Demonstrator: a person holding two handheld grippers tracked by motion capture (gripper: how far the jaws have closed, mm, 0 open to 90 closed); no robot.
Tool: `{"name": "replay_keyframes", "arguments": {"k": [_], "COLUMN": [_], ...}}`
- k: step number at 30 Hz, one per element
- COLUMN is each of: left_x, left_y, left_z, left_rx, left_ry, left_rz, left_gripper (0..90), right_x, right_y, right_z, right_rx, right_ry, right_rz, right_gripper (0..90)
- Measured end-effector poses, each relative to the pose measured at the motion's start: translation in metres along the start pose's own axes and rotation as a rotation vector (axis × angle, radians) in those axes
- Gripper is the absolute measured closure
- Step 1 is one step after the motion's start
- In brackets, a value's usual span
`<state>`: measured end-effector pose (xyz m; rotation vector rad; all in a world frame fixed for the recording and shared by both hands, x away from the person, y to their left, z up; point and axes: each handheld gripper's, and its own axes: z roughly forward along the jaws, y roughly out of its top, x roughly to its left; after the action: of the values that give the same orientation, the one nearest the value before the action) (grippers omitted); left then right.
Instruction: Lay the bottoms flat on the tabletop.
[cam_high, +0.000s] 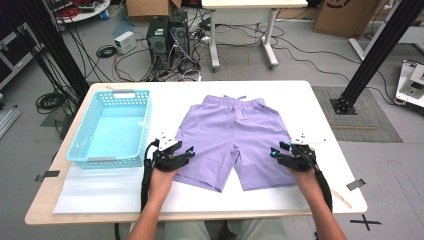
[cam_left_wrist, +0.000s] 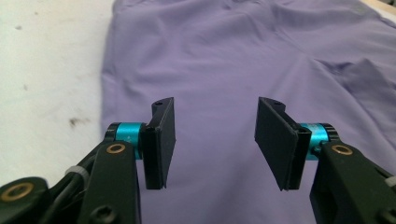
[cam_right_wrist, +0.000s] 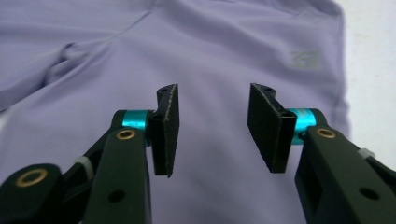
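A pair of lilac shorts (cam_high: 234, 132) lies flat on the white table, waistband at the far side, legs toward the person. My left gripper (cam_high: 189, 153) is at the outer hem of the left leg, pointing right over the cloth. In the left gripper view the shorts (cam_left_wrist: 224, 60) spread under the left gripper (cam_left_wrist: 215, 140), whose jaws stand apart with nothing between them. My right gripper (cam_high: 274, 151) is at the outer edge of the right leg, pointing left. The right gripper (cam_right_wrist: 212, 133) also has a clear gap over the shorts (cam_right_wrist: 210, 51).
A light blue plastic basket (cam_high: 113, 157) stands on the table's left part, just beyond the left hand. Bare table (cam_high: 300, 95) lies beyond and beside the shorts. Computer towers, cables and black frame posts stand on the floor behind.
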<state>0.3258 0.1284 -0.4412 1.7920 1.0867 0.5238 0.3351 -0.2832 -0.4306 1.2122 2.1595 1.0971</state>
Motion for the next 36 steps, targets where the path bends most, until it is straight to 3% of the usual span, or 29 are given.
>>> {"name": "replay_keyframes", "arguments": {"k": [3,7,13,19,22,23,25,27,29,34,36], "left_x": [-0.014,-0.035,-0.065,-0.088,-0.099,-0.102,-0.109,-0.116,-0.121,-0.122,-0.117], "left_y": [-0.004,-0.005,-0.006,-0.01,-0.011,-0.012,-0.014,-0.016,-0.018,-0.023,-0.023], "left_z": [-0.004,-0.001,0.008,0.017,0.019,0.019,0.018,0.017,0.014,0.004,0.002], "left_rx": [0.007,0.045,0.103,0.144,0.184,0.191,0.201,0.197,0.199,0.196,0.186], "left_ry": [-0.036,-0.113,-0.194,-0.207,-0.166,-0.164,-0.123,-0.126,-0.131,-0.209,-0.204], "left_rz": [0.014,0.057,0.088,0.099,0.152,0.157,0.207,0.227,0.252,0.26,0.245], "left_gripper": [47.8,48.9,45.2,45.8,52.0,55.8,65.0,79.1,87.3,87.7,73.1], "right_x": [0.007,0.011,0.014,0.025,0.028,0.028,0.03,0.031,0.031,0.033,0.035], "right_y": [-0.006,-0.017,-0.025,-0.031,-0.033,-0.034,-0.036,-0.038,-0.041,-0.044,-0.043], "right_z": [-0.007,-0.011,-0.015,-0.022,-0.027,-0.028,-0.032,-0.035,-0.037,-0.039,-0.039], "right_rx": [-0.001,0.022,0.028,0.02,0.018,0.016,0.013,0.009,0.011,0.017,0.01], "right_ry": [0.005,0.009,0.032,0.051,0.05,0.053,0.053,0.048,0.046,0.045,0.051], "right_rz": [-0.008,-0.019,0.0,-0.033,-0.034,-0.032,-0.029,-0.031,-0.03,-0.032,-0.032], "right_gripper": [51.3,51.0,49.9,49.0,49.0,49.1,49.1,49.0,48.9,48.8,48.8]}}
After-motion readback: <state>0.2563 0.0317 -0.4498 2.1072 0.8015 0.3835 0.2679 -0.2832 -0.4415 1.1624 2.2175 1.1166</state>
